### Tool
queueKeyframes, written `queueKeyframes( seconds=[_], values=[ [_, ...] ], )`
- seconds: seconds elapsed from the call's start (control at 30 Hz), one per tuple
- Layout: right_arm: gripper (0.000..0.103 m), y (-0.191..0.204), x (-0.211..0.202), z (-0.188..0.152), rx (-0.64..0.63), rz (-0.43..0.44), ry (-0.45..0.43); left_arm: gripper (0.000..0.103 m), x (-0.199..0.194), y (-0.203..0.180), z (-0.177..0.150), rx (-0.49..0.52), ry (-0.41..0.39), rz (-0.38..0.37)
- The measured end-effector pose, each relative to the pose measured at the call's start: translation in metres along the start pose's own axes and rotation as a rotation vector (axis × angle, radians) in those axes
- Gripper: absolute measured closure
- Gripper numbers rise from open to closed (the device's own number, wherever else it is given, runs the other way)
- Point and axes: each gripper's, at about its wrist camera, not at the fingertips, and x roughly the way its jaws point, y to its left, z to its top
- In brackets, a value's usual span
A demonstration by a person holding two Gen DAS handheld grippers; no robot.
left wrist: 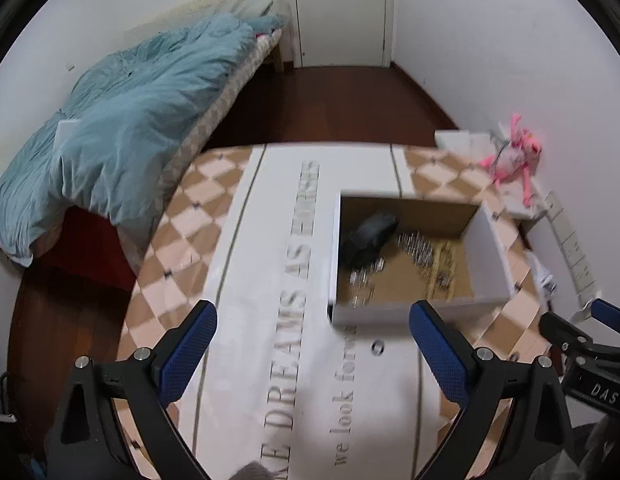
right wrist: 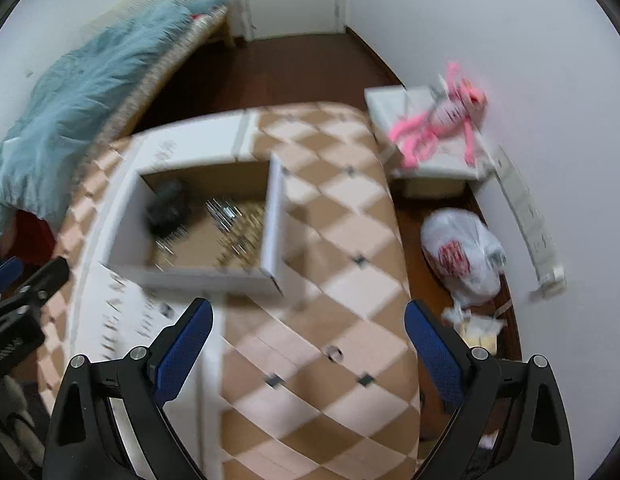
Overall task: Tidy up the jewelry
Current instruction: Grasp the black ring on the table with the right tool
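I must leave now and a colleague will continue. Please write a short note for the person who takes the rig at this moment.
Left gripper: open, empty, above the table.
Right gripper: open, empty, above the table too.
Box: open, on the table, holding a dark item and silver and gold jewelry.
One small ring lies on the table before the box.
Done: most pieces appear boxed.
Left: probably the ring; whether the contents need sorting I cannot tell.
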Motion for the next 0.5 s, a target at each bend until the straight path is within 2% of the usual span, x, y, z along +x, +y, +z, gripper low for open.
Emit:
queueKeyframes(
  seconds=[0.2,0.27,0.33,0.37,0.4,0.5],
  values=[
    [0.006,-0.027,0.049,-0.039,0.065,-0.018,0.052,0.005,0.039,-0.012,-0.034,0.015,0.081,0.015],
    [0.015,-0.032,0.060,-0.045,0.086,-0.009,0.053,0.005,0.053,-0.015,-0.044,0.025,0.108,0.025],
    [0.033,-0.034,0.071,-0.051,0.096,-0.003,0.057,0.005,0.065,-0.016,-0.051,0.024,0.140,0.025],
    [0.037,-0.034,0.075,-0.053,0.096,0.007,0.061,0.005,0.070,-0.016,-0.054,0.022,0.155,0.023],
    [0.046,-0.034,0.078,-0.055,0.097,0.007,0.061,0.005,0.072,-0.017,-0.057,0.019,0.165,0.023],
    [0.081,-0.028,0.077,-0.057,0.063,-0.025,0.013,0.005,0.076,-0.018,-0.060,0.012,0.175,0.016]
  ],
)
